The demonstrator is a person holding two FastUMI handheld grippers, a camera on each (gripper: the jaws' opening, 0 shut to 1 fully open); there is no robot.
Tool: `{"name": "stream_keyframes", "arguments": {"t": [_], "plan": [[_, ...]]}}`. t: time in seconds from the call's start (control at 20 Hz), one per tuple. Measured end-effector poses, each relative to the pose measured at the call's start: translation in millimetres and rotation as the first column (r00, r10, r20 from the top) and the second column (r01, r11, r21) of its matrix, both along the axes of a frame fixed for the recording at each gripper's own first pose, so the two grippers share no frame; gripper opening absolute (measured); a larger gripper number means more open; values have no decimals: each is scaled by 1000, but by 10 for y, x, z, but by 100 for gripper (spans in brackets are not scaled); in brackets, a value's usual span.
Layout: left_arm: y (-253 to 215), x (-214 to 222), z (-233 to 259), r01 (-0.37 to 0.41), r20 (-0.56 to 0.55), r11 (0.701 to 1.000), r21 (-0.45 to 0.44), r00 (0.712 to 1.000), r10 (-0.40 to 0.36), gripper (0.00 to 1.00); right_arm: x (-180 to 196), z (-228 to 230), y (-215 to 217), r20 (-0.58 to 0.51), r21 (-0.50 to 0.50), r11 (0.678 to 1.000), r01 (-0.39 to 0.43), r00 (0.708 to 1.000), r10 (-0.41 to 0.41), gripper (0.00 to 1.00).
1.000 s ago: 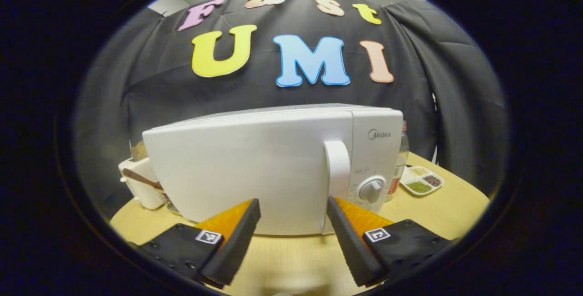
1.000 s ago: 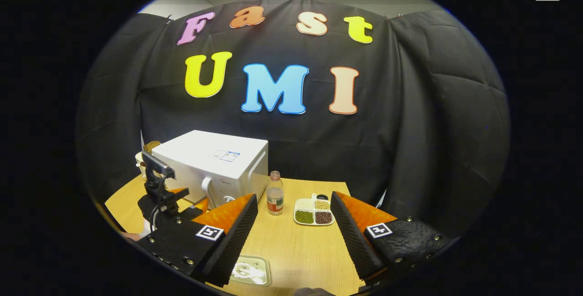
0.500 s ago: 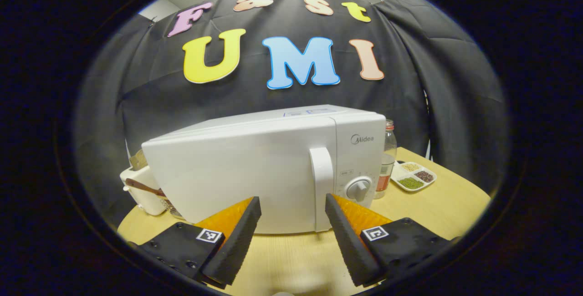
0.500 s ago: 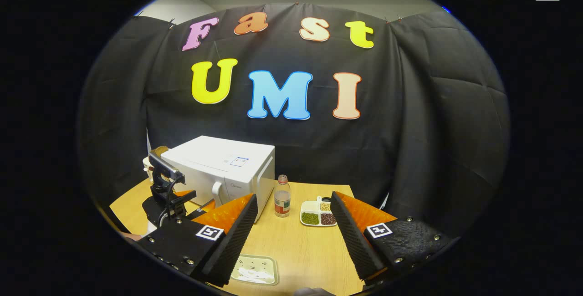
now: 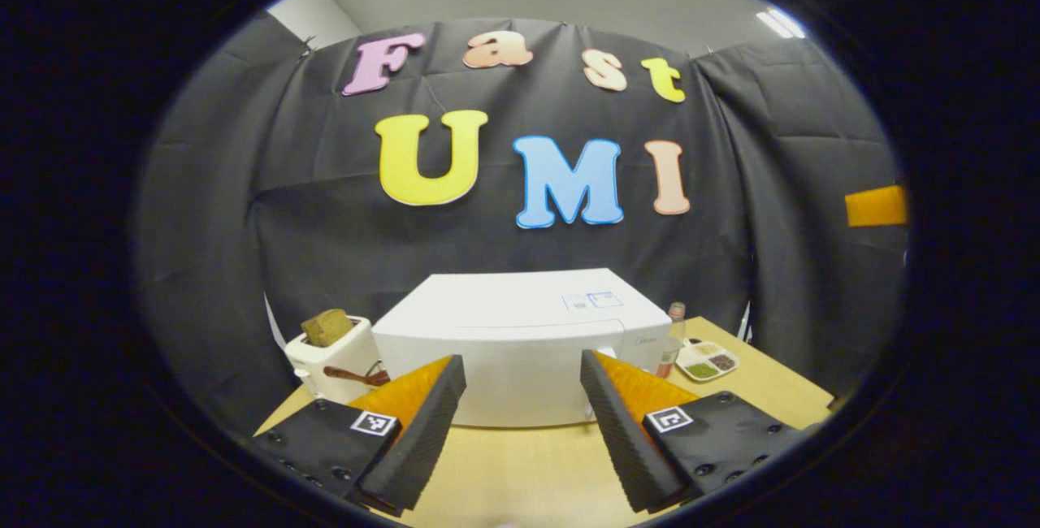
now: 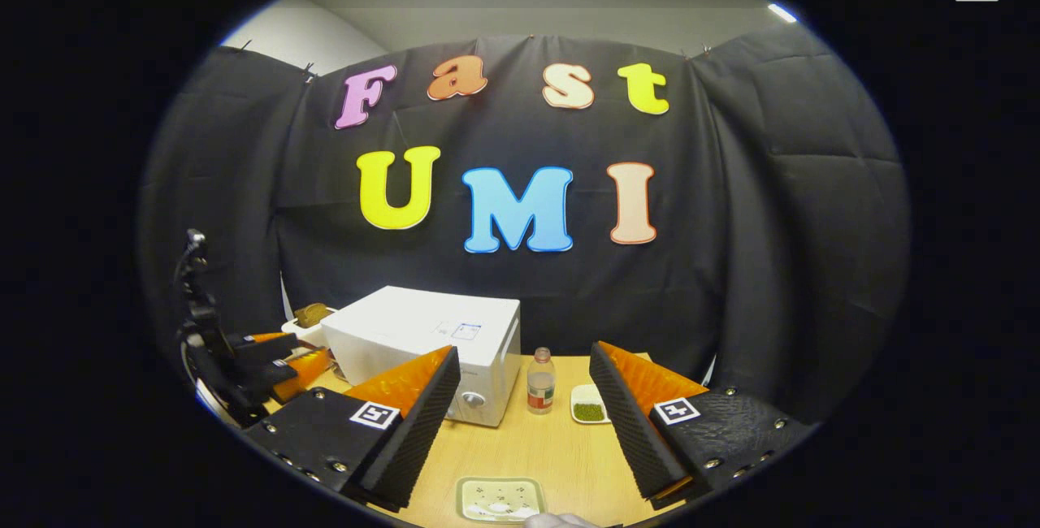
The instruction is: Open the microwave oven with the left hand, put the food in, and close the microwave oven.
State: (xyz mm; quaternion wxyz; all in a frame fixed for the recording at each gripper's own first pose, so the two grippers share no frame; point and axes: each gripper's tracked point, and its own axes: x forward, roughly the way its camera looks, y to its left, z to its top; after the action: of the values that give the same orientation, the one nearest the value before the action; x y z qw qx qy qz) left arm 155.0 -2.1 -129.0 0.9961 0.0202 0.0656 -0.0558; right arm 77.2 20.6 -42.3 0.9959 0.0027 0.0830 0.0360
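Observation:
The white microwave (image 5: 520, 333) stands with its door closed on the wooden table (image 5: 520, 471), in the middle of the left gripper view. My left gripper (image 5: 520, 414) is open and empty, held back from the door and above the table. In the right gripper view the microwave (image 6: 431, 333) sits left of centre, and the left gripper (image 6: 313, 347) hovers off its left front. A pale square plate of food (image 6: 500, 499) lies on the table near the bottom edge. Above that plate my right gripper (image 6: 524, 414) is open and empty.
A white toaster with a slice of bread (image 5: 329, 345) stands left of the microwave. Right of it are a small bottle (image 6: 540, 382) and a divided dish of beans (image 6: 591, 406). Part of a hand (image 6: 552, 521) shows at the bottom edge.
Both grippers have drawn back and risen, so the microwave looks smaller and farther off and its top now shows. The door stays closed. Both grippers stay open.

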Motion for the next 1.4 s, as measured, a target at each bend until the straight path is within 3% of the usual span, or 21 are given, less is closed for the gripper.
{"name": "stream_keyframes", "arguments": {"t": [0.25, 0.5, 0.55, 0.65, 1.4], "plan": [[709, -372, 824, -42, 89, 999, -8, 995, 42, 96, -104, 277, 51, 59, 52, 995, 82, 995, -85, 98], [848, -661, 1273, -25, 146, 999, -44, 989, 32, 94, -216, 366, 225, 93, 26, 992, 123, 988, -125, 98], [865, -711, 1344, -27, 156, 999, -46, 987, 34, 99, -249, 349, 277, 90, 25, 992, 123, 988, -125, 98], [889, -758, 1384, -30, 162, 998, -56, 986, 39, 94, -292, 330, 415, 80, 42, 994, 103, 991, -106, 98], [1003, -1046, 1523, -35, 180, 998, -60, 983, 45, 94, -490, 486, 488, 107, 17, 995, 99, 989, -100, 98]]}}
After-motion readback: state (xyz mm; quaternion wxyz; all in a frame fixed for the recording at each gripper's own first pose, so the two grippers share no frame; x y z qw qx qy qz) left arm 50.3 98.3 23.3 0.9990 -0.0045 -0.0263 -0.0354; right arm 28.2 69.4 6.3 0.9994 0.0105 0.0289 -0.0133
